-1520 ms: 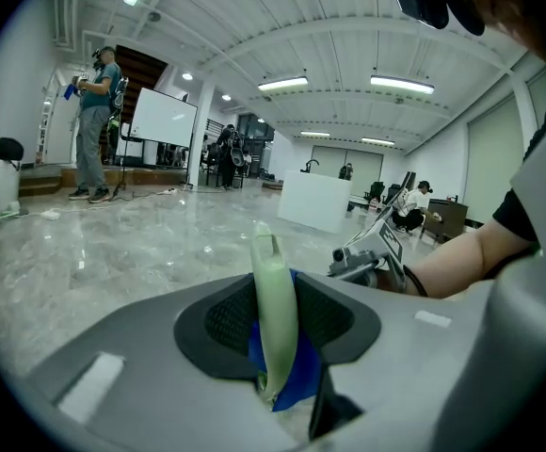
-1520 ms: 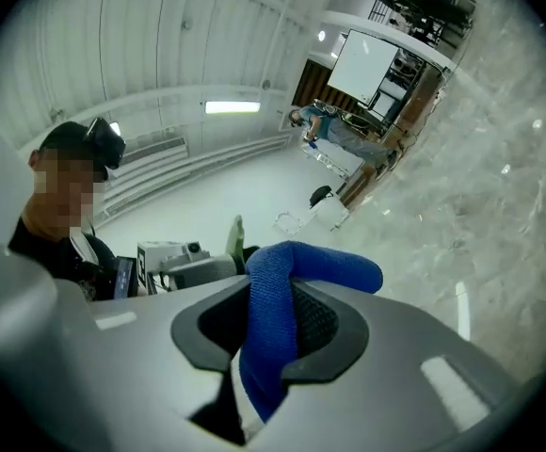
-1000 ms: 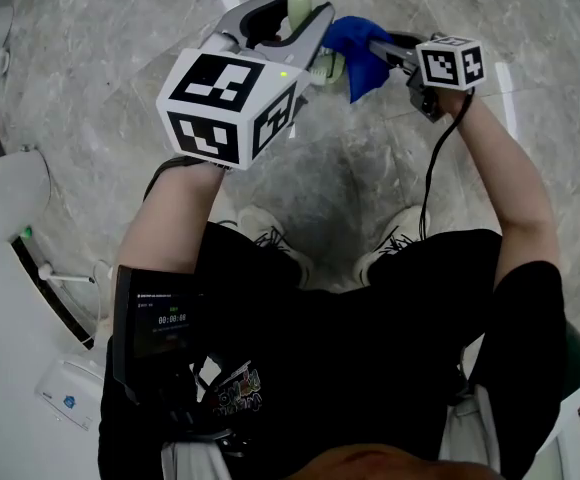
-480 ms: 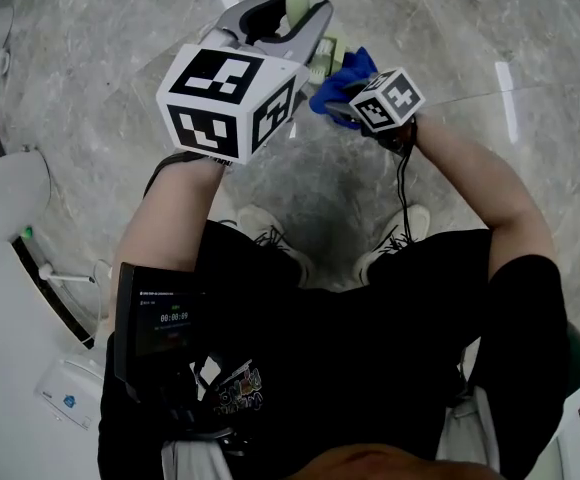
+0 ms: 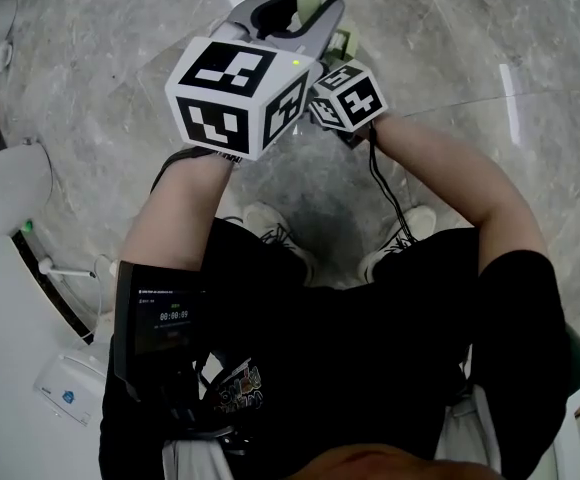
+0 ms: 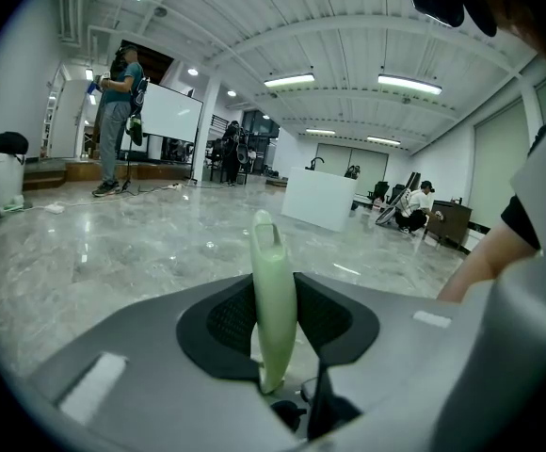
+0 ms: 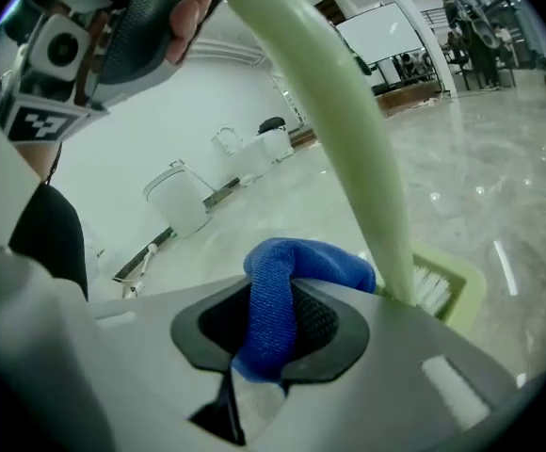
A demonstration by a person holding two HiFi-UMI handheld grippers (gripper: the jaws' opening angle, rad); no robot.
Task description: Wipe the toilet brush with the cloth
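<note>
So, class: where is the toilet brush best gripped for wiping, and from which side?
Probably the toilet brush handle, from the end opposite the bristle head: it is slim enough to pinch, and the head stays free for the cloth.

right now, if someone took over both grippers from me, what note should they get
Left gripper: shut on the handle of the pale green plastic toilet brush, which is held upright.
Right gripper: shut on the bunched blue fabric cloth, which sits right beside the handle, apparently touching it, just above the white-bristled brush head.
Done: brush and cloth are both gripped and brought together. How much has been wiped cannot be told.
Left: rub the cloth along the handle and the head, probably with the left grip kept steady.
</note>
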